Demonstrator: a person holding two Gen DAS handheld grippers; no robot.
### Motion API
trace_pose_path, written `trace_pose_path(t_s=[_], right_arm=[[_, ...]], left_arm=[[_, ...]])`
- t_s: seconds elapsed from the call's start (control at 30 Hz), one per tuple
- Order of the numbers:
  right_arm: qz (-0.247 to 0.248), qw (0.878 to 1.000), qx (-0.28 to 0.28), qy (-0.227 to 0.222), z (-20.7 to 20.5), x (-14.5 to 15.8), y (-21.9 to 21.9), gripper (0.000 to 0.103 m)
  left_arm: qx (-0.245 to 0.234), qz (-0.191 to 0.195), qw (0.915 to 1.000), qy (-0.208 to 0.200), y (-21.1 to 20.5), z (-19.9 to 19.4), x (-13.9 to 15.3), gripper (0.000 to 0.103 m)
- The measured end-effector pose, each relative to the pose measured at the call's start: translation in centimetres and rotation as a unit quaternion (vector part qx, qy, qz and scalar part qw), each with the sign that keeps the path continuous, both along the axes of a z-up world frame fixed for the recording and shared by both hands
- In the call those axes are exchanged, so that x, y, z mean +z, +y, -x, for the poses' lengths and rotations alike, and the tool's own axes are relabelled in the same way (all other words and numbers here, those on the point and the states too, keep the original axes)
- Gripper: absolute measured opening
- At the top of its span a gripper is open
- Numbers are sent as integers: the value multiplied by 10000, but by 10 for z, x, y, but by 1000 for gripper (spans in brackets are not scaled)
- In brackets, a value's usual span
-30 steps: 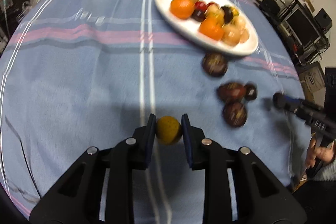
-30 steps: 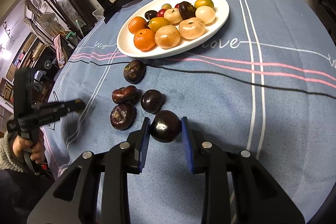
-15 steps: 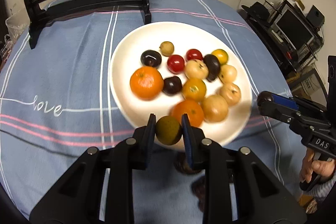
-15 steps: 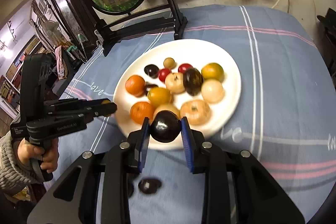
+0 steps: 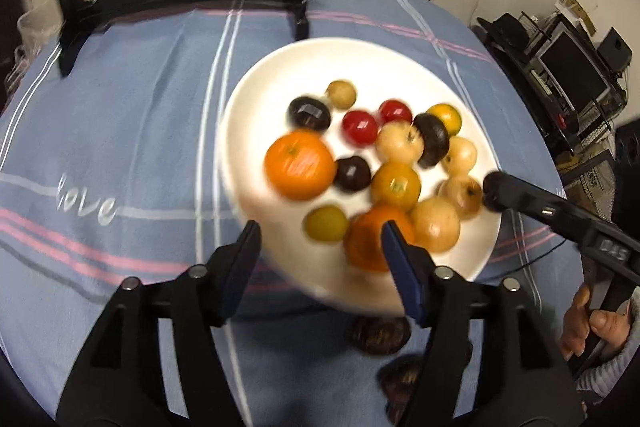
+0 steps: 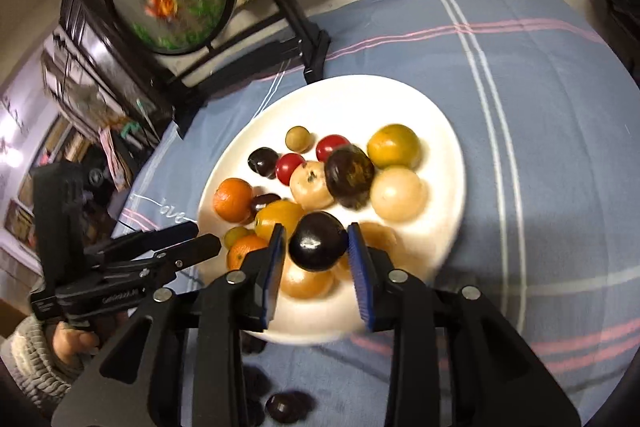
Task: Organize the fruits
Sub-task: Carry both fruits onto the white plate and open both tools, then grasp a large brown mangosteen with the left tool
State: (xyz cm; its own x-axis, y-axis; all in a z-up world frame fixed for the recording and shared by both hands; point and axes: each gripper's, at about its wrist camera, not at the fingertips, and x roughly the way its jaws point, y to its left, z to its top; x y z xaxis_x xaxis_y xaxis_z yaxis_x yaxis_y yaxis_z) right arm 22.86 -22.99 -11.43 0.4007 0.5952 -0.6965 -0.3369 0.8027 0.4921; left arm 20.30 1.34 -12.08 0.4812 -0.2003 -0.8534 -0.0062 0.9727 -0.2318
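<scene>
Blue striped cloth on counter point(image 5: 120, 131); white plate point(image 5: 360, 67) piled with fruit. My left tongs point(image 5: 320, 247) gape, empty. My right tongs point(image 6: 316, 247) grip glossy dark plum point(image 6: 318, 247). Two red cherry tomatoes point(image 6: 290, 167).

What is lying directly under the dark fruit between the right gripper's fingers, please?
The dark fruit hangs between the fingers of the right gripper over the white plate. A tan-orange fruit lies beneath it, partly covered; the plate surface directly below cannot be seen.

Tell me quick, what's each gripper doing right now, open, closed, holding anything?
Left gripper: open, holding nothing; a yellow-green fruit lies on the white plate between its fingers.
Right gripper: closed on a dark plum.
</scene>
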Motion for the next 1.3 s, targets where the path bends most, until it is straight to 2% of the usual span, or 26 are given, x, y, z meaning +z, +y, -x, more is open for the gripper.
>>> trace_pose_path(t_s=[0.03,0.1,0.13,0.2,0.3,0.37,0.53,0.6,0.7,0.77,0.9,1.03,1.2,1.3], right_arm=[[-38,9999,-109,-106,8,2,-6,66],[-259,9982,-198,-509,16,14,-12,67],[-242,9979,-149,-578,13,17,-8,67],[98,9972,6,-737,3,33,6,67],[-263,9946,-113,-996,4,60,-2,68],[-215,9940,-223,-1046,16,67,-11,70],[140,9980,-208,-578,67,39,-37,70],[495,9978,-187,-394,96,23,-49,70],[637,9976,-260,-59,123,6,-65,70],[698,9968,-368,102,133,0,-73,70],[645,9958,-650,68,138,5,-85,70],[749,9950,-644,154,138,0,-81,70],[763,9949,-625,199,139,0,-83,70],[794,9951,-546,238,137,-2,-80,70]], left_arm=[[41,18,10000,54,3,9,-1,68],[92,65,9998,145,8,23,-5,68],[129,91,9997,211,10,31,-7,68],[225,180,9989,367,15,49,-13,68],[286,194,9981,500,16,73,-18,69],[282,176,9980,542,15,87,-20,71],[185,165,9976,641,7,98,-25,72],[43,47,9979,638,-1,96,-25,72],[-182,-66,9983,552,-16,86,-22,73],[-329,-102,9983,480,-27,77,-21,74],[-571,-392,9968,400,-46,55,-25,74],[-703,-550,9950,443,-52,43,-31,73],[-726,-388,9955,477,-52,34,-38,62],[-914,-446,9941,389,-60,33,-40,44]])
